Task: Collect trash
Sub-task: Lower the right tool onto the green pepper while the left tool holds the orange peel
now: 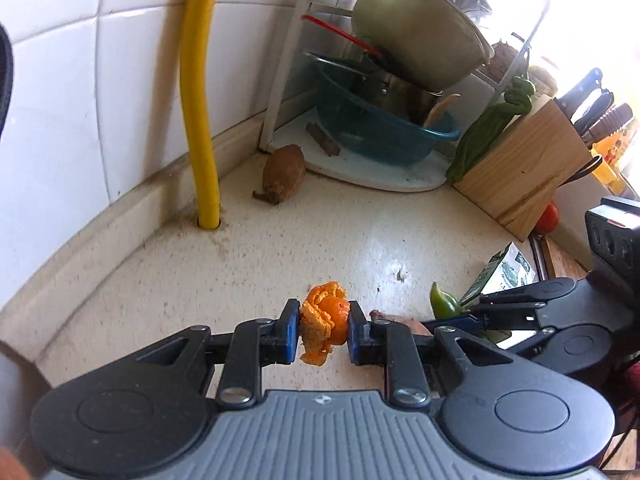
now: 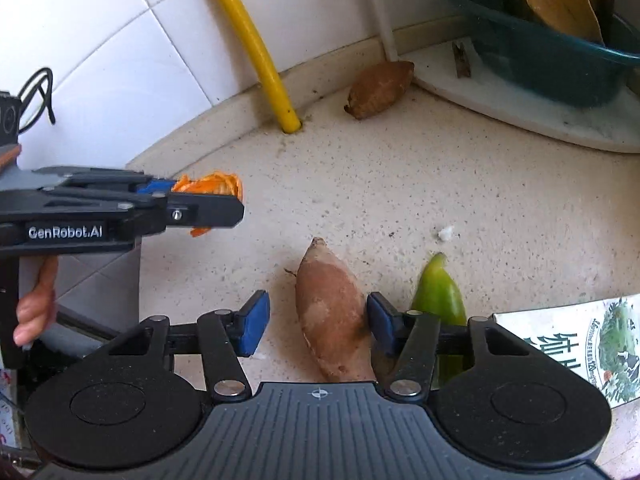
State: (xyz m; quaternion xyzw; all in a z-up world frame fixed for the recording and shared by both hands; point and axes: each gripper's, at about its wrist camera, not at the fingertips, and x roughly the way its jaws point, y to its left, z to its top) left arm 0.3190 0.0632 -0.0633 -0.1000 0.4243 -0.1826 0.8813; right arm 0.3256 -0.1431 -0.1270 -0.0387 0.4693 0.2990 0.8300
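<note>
Orange citrus peel (image 1: 323, 323), curled and ragged, sits pinched between the blue pads of the left gripper (image 1: 324, 330), lifted above the speckled cream countertop (image 1: 280, 248). The right gripper (image 2: 318, 326) hangs with jaws apart, straddling a brown sweet potato (image 2: 332, 320) without squeezing it. Best to keep the pinch firm and carry the peel level to the bin, which is out of view.

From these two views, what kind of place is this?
Most likely a home kitchen counter: white wall tiles, a knife block, and pots stacked in a blue basin.
</note>
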